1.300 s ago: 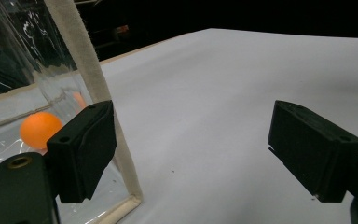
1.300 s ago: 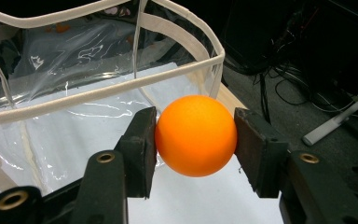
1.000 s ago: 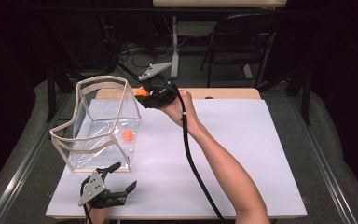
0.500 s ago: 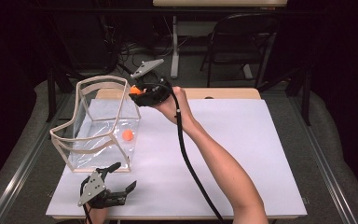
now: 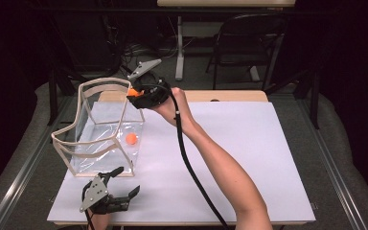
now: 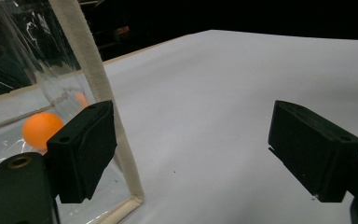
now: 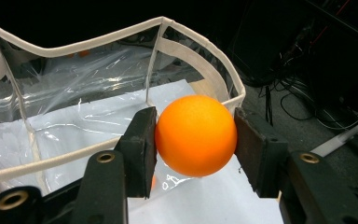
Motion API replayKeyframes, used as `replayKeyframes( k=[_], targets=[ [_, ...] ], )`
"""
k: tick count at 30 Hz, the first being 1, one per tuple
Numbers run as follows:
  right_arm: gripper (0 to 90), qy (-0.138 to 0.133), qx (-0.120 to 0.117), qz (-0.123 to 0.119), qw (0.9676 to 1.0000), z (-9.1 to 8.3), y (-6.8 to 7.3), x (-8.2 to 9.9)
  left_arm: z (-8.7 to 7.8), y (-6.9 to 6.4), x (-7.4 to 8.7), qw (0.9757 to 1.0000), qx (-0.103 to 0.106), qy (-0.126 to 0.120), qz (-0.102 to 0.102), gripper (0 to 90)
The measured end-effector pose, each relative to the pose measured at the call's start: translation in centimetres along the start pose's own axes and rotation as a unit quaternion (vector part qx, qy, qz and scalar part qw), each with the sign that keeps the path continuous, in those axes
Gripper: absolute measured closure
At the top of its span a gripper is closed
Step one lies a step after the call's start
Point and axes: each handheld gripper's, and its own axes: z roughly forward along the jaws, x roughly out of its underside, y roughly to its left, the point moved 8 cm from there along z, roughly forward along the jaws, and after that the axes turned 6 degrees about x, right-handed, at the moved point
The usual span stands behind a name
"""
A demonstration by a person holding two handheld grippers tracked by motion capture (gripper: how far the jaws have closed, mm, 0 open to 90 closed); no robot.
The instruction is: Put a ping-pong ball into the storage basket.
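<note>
The right gripper (image 5: 135, 92) — jaws clamped on an orange ball (image 7: 196, 136) — hovers at the clear bag's (image 5: 98, 139) 1 o'clock rim (a second ball (image 5: 132, 139) lies inside). The left gripper (image 5: 122, 182), jaws apart, rests on the table (image 5: 249, 158) at the bag's 6 o'clock.

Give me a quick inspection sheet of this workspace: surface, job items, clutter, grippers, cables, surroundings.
Surface: white table top, bare apart from the job items.
Job's things: clear bag with cream trim stands open at the left; one orange ball lies inside, a second orange ball is held above the rim.
Clutter: nothing seen.
Grippers: right gripper shut on the second ball; left gripper open, beside the bag's corner, holding nothing.
Cables: black cable trails along the forearm.
Surroundings: dark room, chair behind the table.
</note>
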Motion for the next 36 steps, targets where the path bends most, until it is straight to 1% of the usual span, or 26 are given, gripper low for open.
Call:
replayKeyframes(
  k=[5, 8, 15, 17, 24, 36],
  targets=[
    [50.5, 0.001, -0.001, -0.003, 1.0000, 0.2, 0.2, -0.3, 0.0, 0.0, 0.0, 1.0000, 0.001, 0.001, 0.002, 15.5],
    [50.5, 0.001, -0.002, -0.004, 1.0000, 0.5, 0.3, -0.6, 0.0, 0.0, 0.0, 1.0000, 0.000, -0.001, -0.001, 15.5],
    [50.5, 0.002, -0.005, -0.006, 1.0000, 1.0, 0.7, -0.9, 0.0, 0.0, 0.0, 1.0000, 0.002, 0.001, 0.003, 15.5],
    [50.5, 0.002, -0.006, -0.006, 1.0000, 1.1, 0.7, -1.1, 0.0, -0.1, 0.0, 1.0000, 0.001, -0.001, 0.000, 15.5],
    [50.4, 0.004, -0.009, -0.010, 0.9999, 1.5, 1.2, -1.7, -0.1, 0.0, 0.0, 1.0000, 0.001, -0.002, 0.001, 15.5],
    [50.5, 0.015, -0.013, -0.010, 0.9997, 3.0, 1.5, -2.0, -0.1, 0.0, 0.0, 1.0000, 0.002, -0.001, 0.001, 15.5]
  ],
)
